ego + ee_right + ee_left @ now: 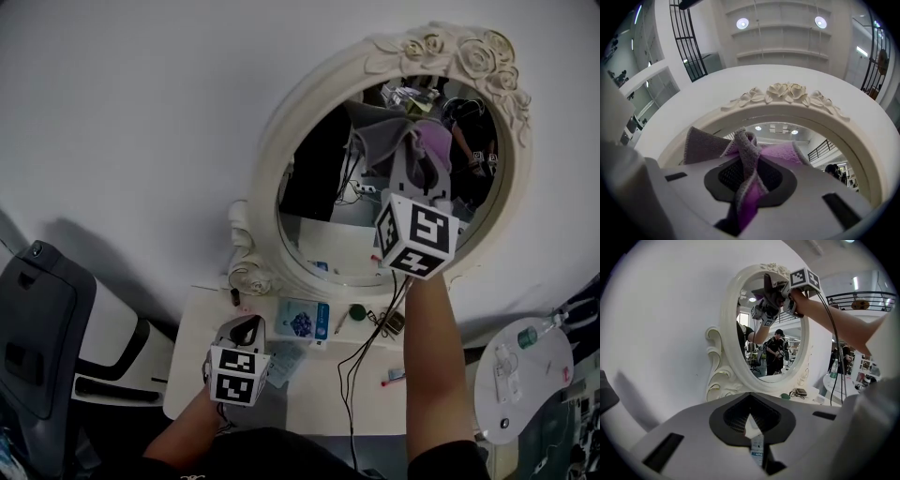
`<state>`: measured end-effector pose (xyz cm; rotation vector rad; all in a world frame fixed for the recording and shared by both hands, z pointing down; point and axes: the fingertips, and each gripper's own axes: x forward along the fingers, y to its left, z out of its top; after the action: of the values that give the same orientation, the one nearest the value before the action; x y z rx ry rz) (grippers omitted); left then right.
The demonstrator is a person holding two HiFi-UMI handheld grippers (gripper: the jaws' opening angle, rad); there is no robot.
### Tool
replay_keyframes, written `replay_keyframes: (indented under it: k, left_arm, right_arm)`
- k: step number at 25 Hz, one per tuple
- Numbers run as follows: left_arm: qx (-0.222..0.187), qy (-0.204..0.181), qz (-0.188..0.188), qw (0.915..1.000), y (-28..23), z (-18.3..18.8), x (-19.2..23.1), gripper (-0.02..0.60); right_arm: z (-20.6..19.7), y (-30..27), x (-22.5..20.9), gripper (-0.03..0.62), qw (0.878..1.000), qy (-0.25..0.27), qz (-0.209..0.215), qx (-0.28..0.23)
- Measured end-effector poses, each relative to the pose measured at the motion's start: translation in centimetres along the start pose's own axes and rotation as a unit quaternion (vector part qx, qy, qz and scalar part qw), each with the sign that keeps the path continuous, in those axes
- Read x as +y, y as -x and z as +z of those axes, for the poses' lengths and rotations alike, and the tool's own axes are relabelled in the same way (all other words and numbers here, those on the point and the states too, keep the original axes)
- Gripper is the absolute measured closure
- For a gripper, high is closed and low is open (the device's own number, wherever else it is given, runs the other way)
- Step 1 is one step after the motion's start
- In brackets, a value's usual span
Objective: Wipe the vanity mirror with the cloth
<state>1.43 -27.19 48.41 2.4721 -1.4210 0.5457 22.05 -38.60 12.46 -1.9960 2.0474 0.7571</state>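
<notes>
Right gripper view | right gripper fingers pinch cloth | vanity mirror glass directly ahead, near its top | left gripper fingers pressed together, lower, farther off

White vanity tabletop against plain white wall. On top:
- blue-and-white rectangular packet, lying flat
- small dark green round disc, just right of packet
- small dark square box, right of disc
- thin black cable, trailing across top toward front edge
- small pink-and-white item, near right edge

Dark grey chair left of tabletop. White round side table to right, clear bottle with green cap on it.
</notes>
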Motion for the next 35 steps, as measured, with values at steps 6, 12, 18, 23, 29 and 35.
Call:
replay_keyframes:
  k: [6,12,18,23,29,35]
  left_arm:
    - [0.009,0.001,-0.012,0.9999,-1.0,-0.6,-0.6,0.583]
    - [0.015,0.005,-0.009,0.9998,-1.5,-1.0,-0.6,0.583]
    - [0.021,0.000,-0.004,0.9998,-1.3,-1.3,-0.4,0.583]
    - [0.022,-0.002,0.003,0.9997,-0.5,-1.6,-0.4,0.583]
    - [0.016,-0.003,0.020,0.9997,0.6,-1.6,0.3,0.583]
    - [0.009,-0.005,0.030,0.9995,1.9,-1.4,0.2,0.583]
  right_arm:
    - [-4.1,2.4,1.2,0.545,1.000,-0.007,0.000,0.007]
    - [-10.1,5.4,2.9,0.545,0.999,-0.006,0.003,0.039]
    - [-14.7,7.8,4.4,0.545,0.998,-0.020,-0.009,0.065]
    - [-18.8,9.9,5.6,0.543,0.994,-0.031,0.000,0.108]
    - [-25.6,13.1,7.3,0.543,0.980,-0.055,0.021,0.191]
    - [-30.8,15.7,8.1,0.543,0.956,-0.064,0.045,0.284]
